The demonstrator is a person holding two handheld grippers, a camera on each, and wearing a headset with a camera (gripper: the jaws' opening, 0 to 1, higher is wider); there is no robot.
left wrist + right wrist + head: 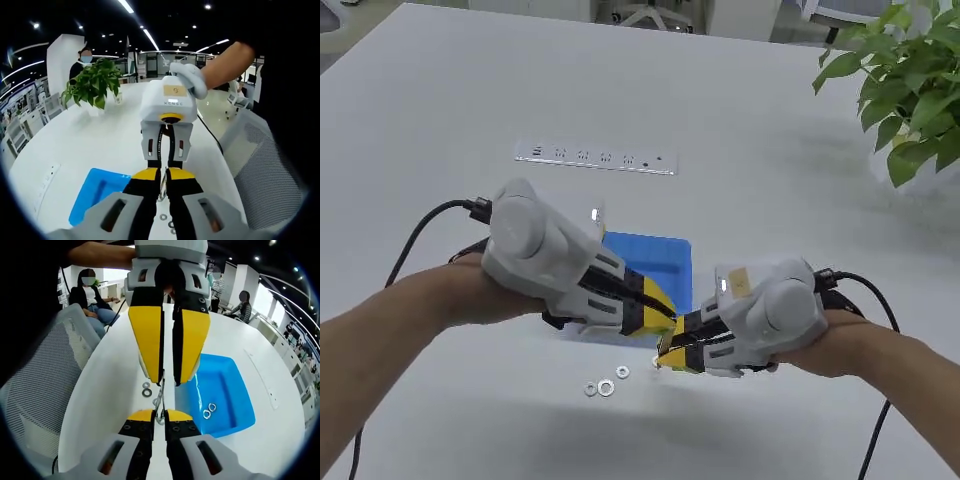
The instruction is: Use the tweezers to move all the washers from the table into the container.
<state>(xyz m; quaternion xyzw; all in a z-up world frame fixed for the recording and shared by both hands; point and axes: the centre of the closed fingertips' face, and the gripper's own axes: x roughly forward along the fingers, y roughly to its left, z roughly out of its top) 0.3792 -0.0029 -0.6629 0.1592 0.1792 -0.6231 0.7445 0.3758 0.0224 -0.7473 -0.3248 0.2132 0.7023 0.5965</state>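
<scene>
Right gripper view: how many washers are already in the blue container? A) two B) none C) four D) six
A: two washers lie side by side on the floor of the blue container; the rest sit outside it on the table.

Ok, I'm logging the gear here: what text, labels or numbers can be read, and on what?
"XENSE", faint and uncertain: white casing of the right gripper, under its gold label.
Gold label: too small to read.
Strip on the table: markings too blurred to read.
</scene>
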